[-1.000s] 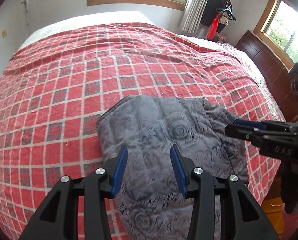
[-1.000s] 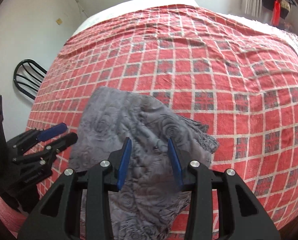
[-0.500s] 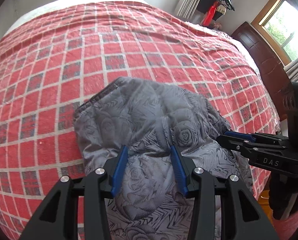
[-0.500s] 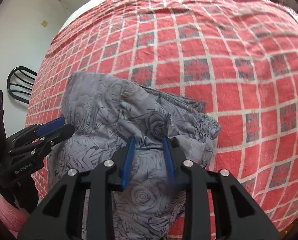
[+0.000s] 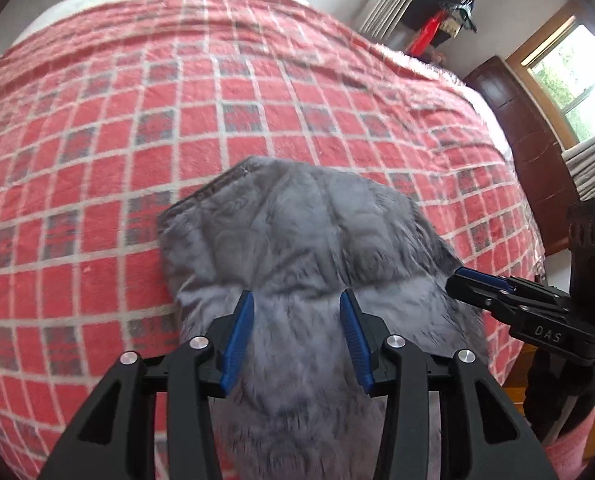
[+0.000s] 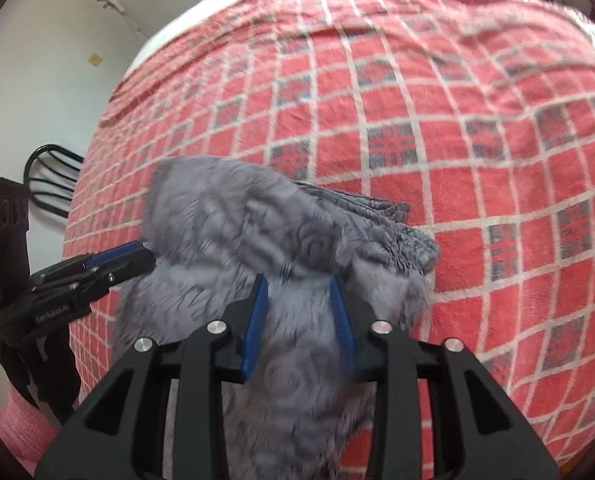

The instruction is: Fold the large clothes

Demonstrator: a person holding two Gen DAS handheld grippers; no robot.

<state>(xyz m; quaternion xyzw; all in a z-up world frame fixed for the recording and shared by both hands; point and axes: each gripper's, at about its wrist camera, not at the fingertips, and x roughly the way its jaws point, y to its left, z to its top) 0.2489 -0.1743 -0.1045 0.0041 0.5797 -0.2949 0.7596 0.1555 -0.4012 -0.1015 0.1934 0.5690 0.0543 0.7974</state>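
Observation:
A grey garment with a rose print (image 5: 305,236) lies partly folded on the near edge of a bed; it also shows in the right wrist view (image 6: 237,224). My left gripper (image 5: 296,300) is open, its blue pads either side of a raised fold of the cloth. My right gripper (image 6: 299,286) has its jaws narrower around the cloth near the bunched right edge; the fabric is blurred between them. Each gripper shows in the other's view: the right one (image 5: 493,288) and the left one (image 6: 109,264), both at the garment's sides.
A red plaid blanket (image 5: 137,100) covers the bed. A dark wooden headboard (image 5: 537,152), a window and a coat stand (image 5: 449,12) are at the right. A black chair (image 6: 53,180) stands by the white wall on the left.
Both grippers moved down and forward onto the garment. The right gripper's jaws narrowed around the cloth. The near part of the garment has lifted and bunched toward the cameras.

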